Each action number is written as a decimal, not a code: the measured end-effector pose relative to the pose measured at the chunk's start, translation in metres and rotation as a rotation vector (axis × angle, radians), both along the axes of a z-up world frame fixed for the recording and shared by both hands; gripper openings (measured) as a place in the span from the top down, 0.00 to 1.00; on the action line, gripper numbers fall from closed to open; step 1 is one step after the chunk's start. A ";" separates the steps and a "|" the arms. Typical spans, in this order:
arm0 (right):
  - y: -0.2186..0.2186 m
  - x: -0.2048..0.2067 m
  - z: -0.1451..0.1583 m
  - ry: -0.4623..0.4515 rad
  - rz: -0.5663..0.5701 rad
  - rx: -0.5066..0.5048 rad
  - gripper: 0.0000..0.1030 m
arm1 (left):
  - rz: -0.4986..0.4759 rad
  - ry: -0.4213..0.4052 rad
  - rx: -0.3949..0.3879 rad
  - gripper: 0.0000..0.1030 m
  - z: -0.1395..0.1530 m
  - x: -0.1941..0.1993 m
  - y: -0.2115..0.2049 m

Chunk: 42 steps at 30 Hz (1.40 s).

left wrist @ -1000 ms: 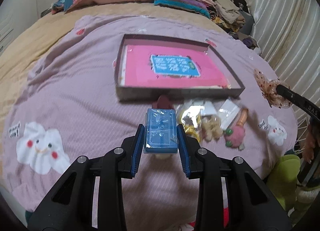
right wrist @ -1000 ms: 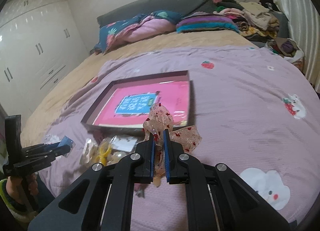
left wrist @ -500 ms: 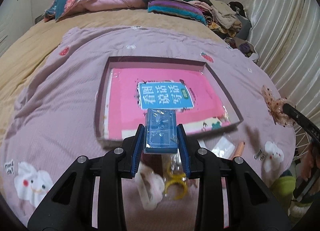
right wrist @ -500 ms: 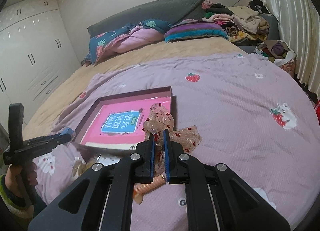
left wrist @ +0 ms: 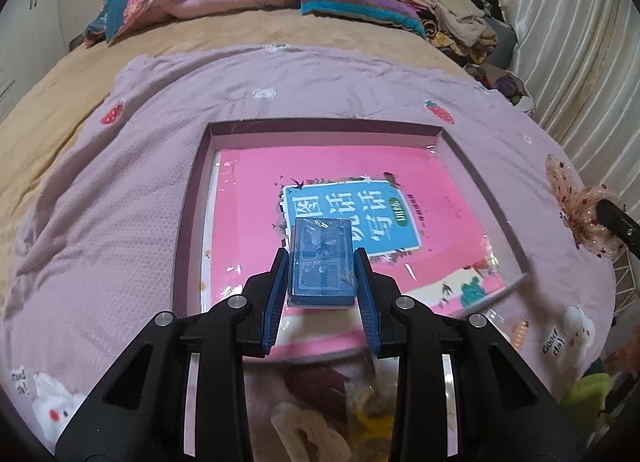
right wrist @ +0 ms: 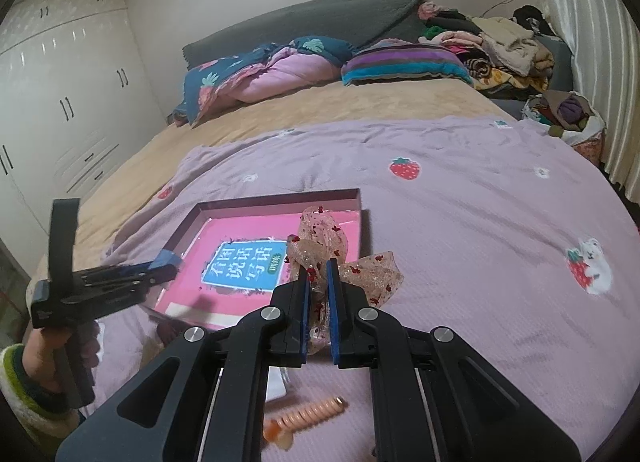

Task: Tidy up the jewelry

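Both grippers have travelled across the bed since a second ago: the left gripper (left wrist: 322, 262), which then hung over the loose pile short of the tray, now hangs over the tray's near half, and the right gripper (right wrist: 318, 282) has come up beside the tray's near right corner.

The left one's jaws are clamped on a small blue box (left wrist: 322, 260), pads pressed to its two sides, carried flat above the pink book (left wrist: 256, 202) that lies in the shallow tray (left wrist: 192, 198). The tray sits in the middle of the lilac blanket (left wrist: 100, 202), its far edge toward the pillows.

The right one's jaws are closed tight on a sheer bow (right wrist: 320, 238) dotted with red, whose loops stick up past the fingertips and spill out to the right.

At the blanket's near edge, short of the tray, the rest of the pile lies blurred: a pale hair claw (left wrist: 304, 430), something yellow (left wrist: 372, 418), and a peach spiral hair tie (right wrist: 308, 414) just below the right gripper. A hand (right wrist: 60, 346) in a striped cuff grips the left tool's handle.
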State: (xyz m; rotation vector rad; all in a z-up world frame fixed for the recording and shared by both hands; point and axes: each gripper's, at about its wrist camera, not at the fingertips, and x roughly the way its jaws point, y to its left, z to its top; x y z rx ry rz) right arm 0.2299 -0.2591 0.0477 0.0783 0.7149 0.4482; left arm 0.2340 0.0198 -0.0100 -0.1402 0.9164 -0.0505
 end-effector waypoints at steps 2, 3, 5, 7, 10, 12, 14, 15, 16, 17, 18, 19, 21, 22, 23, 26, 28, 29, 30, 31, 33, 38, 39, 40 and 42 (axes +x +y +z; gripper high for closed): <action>0.007 0.007 -0.003 0.003 0.010 -0.007 0.93 | 0.010 0.012 -0.001 0.76 -0.006 0.006 0.003; 0.011 0.011 -0.005 0.006 0.018 -0.010 0.93 | 0.012 0.016 -0.001 0.76 -0.009 0.008 0.005; 0.019 0.019 -0.009 0.015 0.027 -0.018 0.93 | 0.019 0.030 -0.001 0.76 -0.016 0.013 0.008; 0.028 0.027 -0.016 0.029 0.038 -0.026 0.93 | 0.027 0.042 -0.004 0.76 -0.022 0.017 0.012; 0.041 0.035 -0.025 0.045 0.052 -0.043 0.93 | 0.041 0.054 -0.010 0.76 -0.028 0.020 0.017; 0.049 0.040 -0.032 0.058 0.060 -0.053 0.93 | 0.048 0.053 -0.007 0.76 -0.030 0.020 0.020; 0.057 0.047 -0.040 0.071 0.062 -0.066 0.93 | 0.050 0.048 0.005 0.75 -0.030 0.019 0.021; 0.060 0.050 -0.044 0.076 0.062 -0.070 0.93 | 0.050 0.046 0.018 0.73 -0.029 0.018 0.021; 0.063 0.053 -0.048 0.083 0.061 -0.075 0.93 | 0.050 0.043 0.030 0.70 -0.029 0.017 0.021; 0.067 0.055 -0.052 0.088 0.059 -0.083 0.93 | 0.050 0.040 0.036 0.68 -0.028 0.015 0.022; 0.069 0.057 -0.054 0.090 0.058 -0.090 0.93 | 0.052 0.038 0.035 0.61 -0.027 0.012 0.023; 0.071 0.058 -0.058 0.094 0.058 -0.095 0.93 | 0.054 0.037 0.033 0.56 -0.026 0.010 0.025; 0.076 0.061 -0.068 0.114 0.062 -0.104 0.91 | 0.066 0.028 0.039 0.51 -0.023 0.003 0.028; 0.077 0.062 -0.072 0.124 0.061 -0.105 0.90 | 0.070 0.026 0.041 0.47 -0.021 0.001 0.030; 0.078 0.063 -0.077 0.140 0.062 -0.109 0.90 | 0.076 0.022 0.039 0.45 -0.019 -0.003 0.032; 0.077 0.062 -0.088 0.168 0.062 -0.109 0.84 | 0.095 0.013 0.037 0.38 -0.014 -0.011 0.036; 0.076 0.058 -0.091 0.178 0.065 -0.101 0.75 | 0.108 0.006 0.041 0.30 -0.010 -0.017 0.038; 0.076 0.056 -0.092 0.180 0.064 -0.098 0.69 | 0.114 0.003 0.040 0.28 -0.008 -0.019 0.039; 0.075 0.053 -0.091 0.179 0.067 -0.094 0.65 | 0.118 0.002 0.037 0.25 -0.007 -0.021 0.039; 0.075 0.051 -0.090 0.175 0.070 -0.092 0.58 | 0.123 -0.001 0.032 0.21 -0.005 -0.024 0.041; 0.074 0.044 -0.086 0.167 0.078 -0.092 0.48 | 0.136 -0.005 0.025 0.15 -0.002 -0.028 0.043; 0.063 0.023 -0.073 0.140 0.069 -0.057 0.24 | 0.167 -0.033 -0.001 0.09 0.007 -0.042 0.046; 0.061 0.020 -0.070 0.135 0.067 -0.054 0.23 | 0.170 -0.036 -0.006 0.09 0.008 -0.043 0.046; 0.058 0.016 -0.066 0.127 0.064 -0.049 0.21 | 0.174 -0.040 -0.013 0.09 0.010 -0.046 0.046; 0.054 0.009 -0.059 0.111 0.059 -0.041 0.20 | 0.180 -0.045 -0.026 0.09 0.013 -0.051 0.047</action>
